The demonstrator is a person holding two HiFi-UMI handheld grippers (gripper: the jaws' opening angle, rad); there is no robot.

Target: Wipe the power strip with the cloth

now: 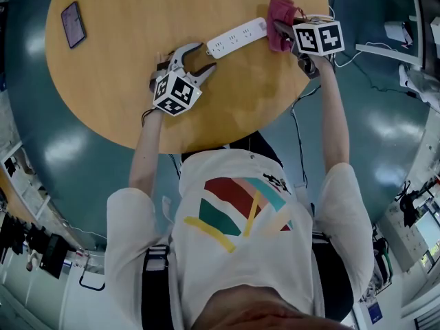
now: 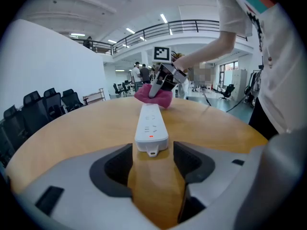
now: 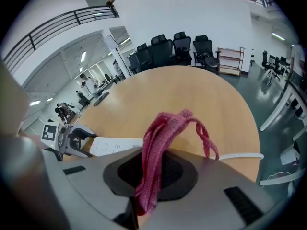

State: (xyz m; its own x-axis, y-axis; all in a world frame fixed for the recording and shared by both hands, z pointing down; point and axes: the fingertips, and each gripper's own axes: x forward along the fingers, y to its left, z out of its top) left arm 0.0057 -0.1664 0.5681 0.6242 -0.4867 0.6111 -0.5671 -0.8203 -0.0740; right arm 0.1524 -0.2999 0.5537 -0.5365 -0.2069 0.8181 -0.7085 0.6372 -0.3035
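My right tool (image 1: pixel 283 31) is closed on the pink cloth (image 3: pixel 158 143), at the cable end of the power strip (image 1: pixel 237 37) on the counter (image 1: pixel 137 26). My left tool (image 1: pixel 202 57) is open, and the strip's other end lies just before its jaws, untouched. The cloth is soft and limp and will bunch. The strip looks stiff, light and smooth. It may slide, so I would clamp its long sides at this free end.

On table (image 1: pixel 137 81): power strip (image 1: pixel 236 37), centre. At its right end: cloth (image 1: pixel 278 20), clamped in right gripper (image 1: pixel 285 33). Just off left end: left gripper (image 1: pixel 205 56). Far left: phone (image 1: pixel 73 24).
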